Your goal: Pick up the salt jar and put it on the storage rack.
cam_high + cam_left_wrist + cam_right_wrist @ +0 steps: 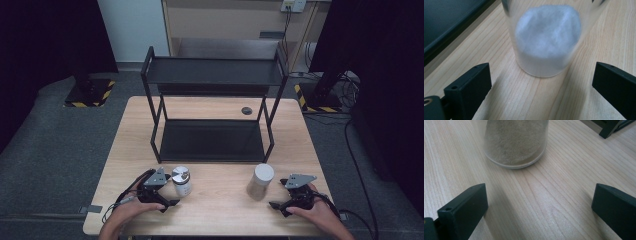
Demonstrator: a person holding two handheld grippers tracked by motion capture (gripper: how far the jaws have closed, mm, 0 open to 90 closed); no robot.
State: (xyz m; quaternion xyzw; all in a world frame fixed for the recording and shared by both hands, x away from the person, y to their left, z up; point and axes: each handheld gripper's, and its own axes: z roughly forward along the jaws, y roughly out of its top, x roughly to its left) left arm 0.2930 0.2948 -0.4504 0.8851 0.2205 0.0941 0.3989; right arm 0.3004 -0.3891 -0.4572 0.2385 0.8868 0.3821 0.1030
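- High view: a pale wooden table (215,210) stands on grey carpet, with a black two-tier shelf rack (212,112) at its far side. The left gripper (167,194) sits just beside a silver-lidded jar (181,181); the right gripper (282,196) is near a white-lidded jar (260,181).
- Left gripper view: jaws apart, the clear jar of white powder (547,37) just ahead of them.
- Right gripper view: jaws apart, the jar of tan powder (515,141) farther ahead on bare wood.

Black two-tier shelf rack (212,75) on wooden table (215,210).

Bright even tabletop light, dark surroundings, soft shadows, close jars blurred
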